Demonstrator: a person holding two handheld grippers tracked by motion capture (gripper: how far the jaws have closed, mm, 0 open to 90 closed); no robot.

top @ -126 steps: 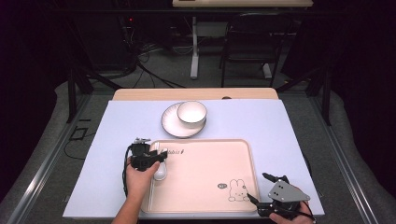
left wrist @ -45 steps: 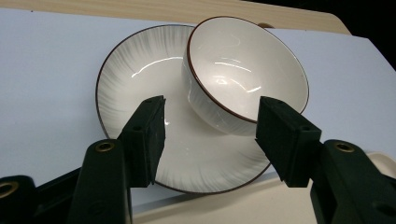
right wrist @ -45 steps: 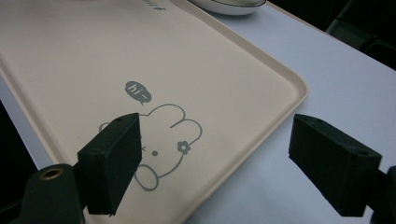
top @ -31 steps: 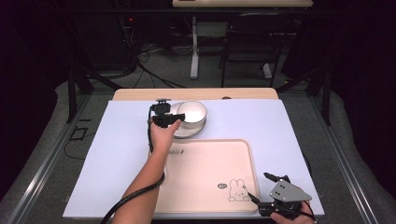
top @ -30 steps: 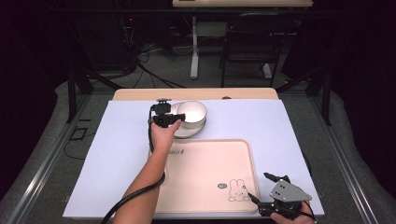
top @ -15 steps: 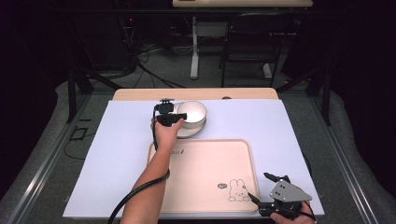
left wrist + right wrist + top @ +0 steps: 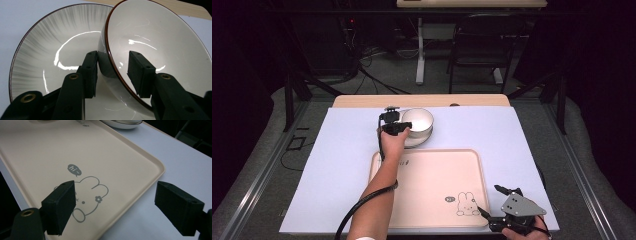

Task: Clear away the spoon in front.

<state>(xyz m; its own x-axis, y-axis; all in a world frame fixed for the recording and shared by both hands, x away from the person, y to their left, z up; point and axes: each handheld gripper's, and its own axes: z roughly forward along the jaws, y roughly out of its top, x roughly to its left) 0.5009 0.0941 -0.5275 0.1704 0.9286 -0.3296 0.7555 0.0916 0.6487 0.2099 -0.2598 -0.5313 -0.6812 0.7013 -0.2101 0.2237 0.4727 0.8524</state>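
The left tongs (image 7: pixel 112 72), just been closing, are set astride the bowl (image 7: pixel 160 42) rim at frame centre, one pad touching; the right tongs (image 7: pixel 125 207) are held wide.

A lab or recording studio is suggested: a table (image 7: pixel 347 150) covered in pale sheeting is ringed by black curtains (image 7: pixel 597 75), a metal frame (image 7: pixel 292 95) and floor cables (image 7: pixel 377 75), with a height-adjustable desk (image 7: pixel 472 4) and chair (image 7: pixel 474 47) seen behind.
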